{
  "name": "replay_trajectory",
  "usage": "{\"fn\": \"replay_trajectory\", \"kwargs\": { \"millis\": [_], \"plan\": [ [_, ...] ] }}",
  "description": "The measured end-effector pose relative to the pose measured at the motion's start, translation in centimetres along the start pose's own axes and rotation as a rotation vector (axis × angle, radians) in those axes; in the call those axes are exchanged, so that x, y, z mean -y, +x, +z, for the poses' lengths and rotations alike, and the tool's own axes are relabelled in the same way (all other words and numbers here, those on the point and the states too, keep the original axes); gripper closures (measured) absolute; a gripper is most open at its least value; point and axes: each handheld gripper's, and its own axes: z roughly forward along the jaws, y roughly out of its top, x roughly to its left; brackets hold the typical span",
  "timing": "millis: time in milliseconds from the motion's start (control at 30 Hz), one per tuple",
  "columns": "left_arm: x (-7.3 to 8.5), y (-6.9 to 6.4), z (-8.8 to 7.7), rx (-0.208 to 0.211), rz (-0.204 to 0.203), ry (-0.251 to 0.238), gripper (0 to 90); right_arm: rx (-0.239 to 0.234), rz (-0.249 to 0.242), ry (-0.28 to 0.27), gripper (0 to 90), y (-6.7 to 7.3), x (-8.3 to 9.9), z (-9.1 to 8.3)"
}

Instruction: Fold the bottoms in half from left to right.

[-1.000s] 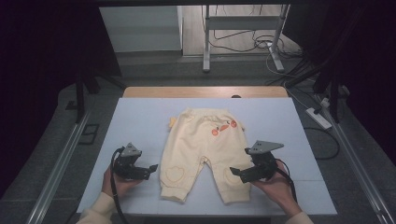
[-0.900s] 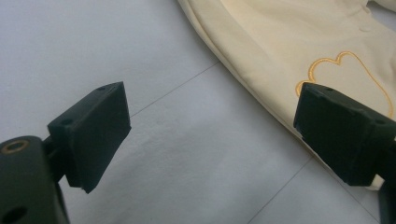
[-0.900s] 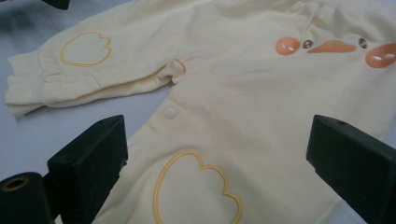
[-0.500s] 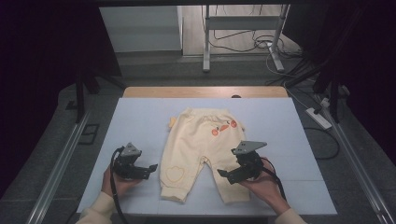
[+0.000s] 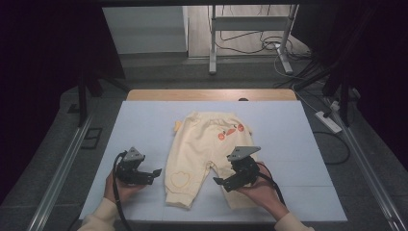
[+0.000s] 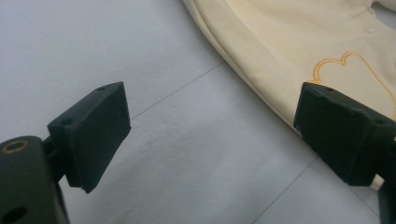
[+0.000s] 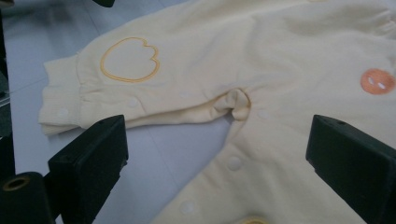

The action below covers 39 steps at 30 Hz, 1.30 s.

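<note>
Pale yellow baby trousers [image 5: 204, 149] lie flat on the light blue table [image 5: 144, 125], waistband far, legs toward me. A heart outline [image 5: 179, 178] marks the left leg and orange spots [image 5: 230, 131] sit near the waist. My left gripper [image 5: 155, 172] rests open on the table just left of the left leg, whose edge [image 6: 261, 60] runs past its right jaw. My right gripper [image 5: 219, 182] hovers open over the right leg, pointing at the crotch [image 7: 236, 105]; the heart [image 7: 130, 59] lies beyond its left jaw.
A wooden strip [image 5: 211, 94] edges the table's far side. Metal rails [image 5: 62, 163] run along both sides. Beyond the table stand a frame's legs [image 5: 211, 43] with cables on the floor, and a power strip [image 5: 328, 121] lies at the right.
My right gripper has moved left from beside the right leg to over it, toward the crotch. The left gripper has hardly moved.
</note>
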Motion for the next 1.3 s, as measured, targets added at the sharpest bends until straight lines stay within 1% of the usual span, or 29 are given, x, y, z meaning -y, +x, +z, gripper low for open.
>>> {"fn": "replay_trajectory", "kwargs": {
  "millis": [133,433,800,1133,1300],
  "plan": [
    [0.0,-0.1,0.0,-0.001,0.006,0.001,10.4,-0.014,-0.018,0.009,5.7,0.5,-0.4,0.6],
    [0.0,0.1,-0.1,-0.002,0.001,-0.004,10.4,-0.043,-0.042,0.013,5.7,1.5,-1.4,1.9],
    [0.1,0.1,0.0,0.0,-0.003,-0.002,10.4,-0.085,-0.069,0.027,5.9,2.8,-2.5,4.1],
    [0.1,0.2,-0.1,0.0,-0.005,-0.003,10.4,-0.129,-0.101,0.044,5.9,4.4,-3.4,6.0],
    [0.1,0.2,-0.1,0.0,-0.003,-0.003,10.4,-0.156,-0.106,0.052,6.2,5.3,-3.6,6.7]
  ]
}}
